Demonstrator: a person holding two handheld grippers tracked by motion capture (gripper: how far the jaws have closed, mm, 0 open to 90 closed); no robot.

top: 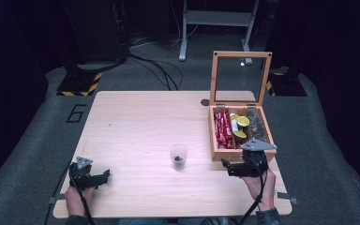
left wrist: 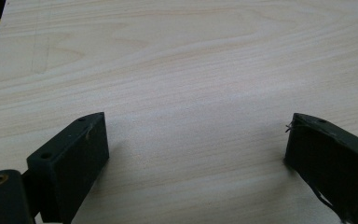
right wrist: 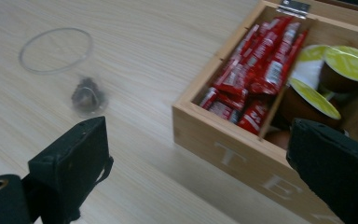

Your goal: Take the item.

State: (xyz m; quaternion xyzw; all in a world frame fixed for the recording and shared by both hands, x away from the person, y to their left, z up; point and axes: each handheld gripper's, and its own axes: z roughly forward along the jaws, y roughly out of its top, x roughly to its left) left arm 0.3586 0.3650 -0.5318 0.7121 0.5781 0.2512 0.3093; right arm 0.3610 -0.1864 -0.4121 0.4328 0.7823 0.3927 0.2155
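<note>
A clear plastic cup [top: 178,157] with a small dark lump in its bottom stands at the table's middle front; in the right gripper view the cup [right wrist: 56,49] is at the upper left. A wooden tea box [top: 226,154] with its lid raised sits at the right. My right gripper [top: 228,168] hovers just in front of the box, open and empty [right wrist: 200,130], with the box's front corner [right wrist: 223,154] between its jaws' lines. My left gripper [top: 104,176] rests at the front left, open over bare wood [left wrist: 198,126].
The box holds red sachets [right wrist: 256,70], green-lidded capsules [right wrist: 349,63] and dark packets [top: 257,126] in separate compartments. Its glass-paned lid [top: 240,77] stands upright behind. The pale wooden table [top: 136,126] has dark floor, cables and stands behind it.
</note>
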